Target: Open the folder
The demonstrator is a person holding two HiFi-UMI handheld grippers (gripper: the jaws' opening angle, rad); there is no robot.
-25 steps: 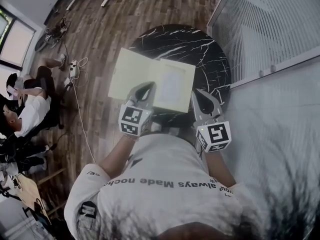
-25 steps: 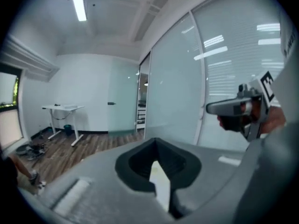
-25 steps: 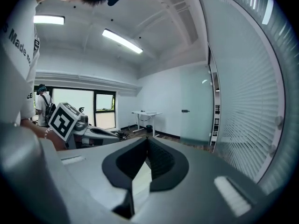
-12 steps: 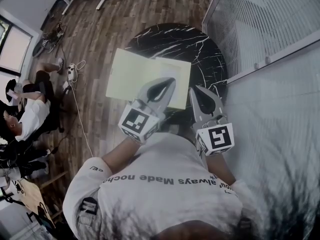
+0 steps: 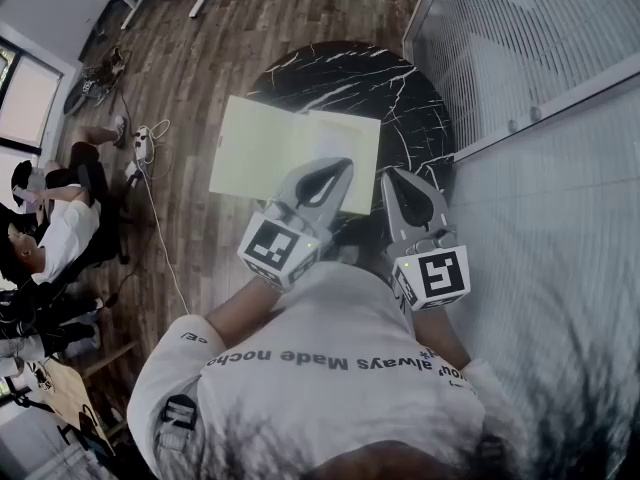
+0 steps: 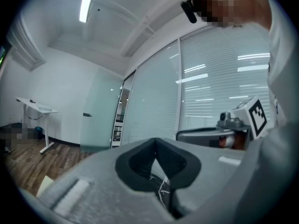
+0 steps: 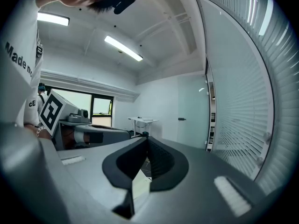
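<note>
Two grippers hang in front of the person's chest, above the near edge of a round black marbled surface, and neither has hold of anything. The left gripper has its fingers pressed together at the tips, with only the dark veined surface showing through the gap behind them. The right gripper is likewise fully closed, its fingers meeting at the tips with nothing clamped between them. The folder, pale yellow-green, lies spread open and flat on the left part of the surface, its left corner reaching out over the wooden floor. A white sheet rests in its right half. The tip of the left gripper overlaps the folder's near edge in the head view, while the right gripper sits just beside the folder's near right corner.
</note>
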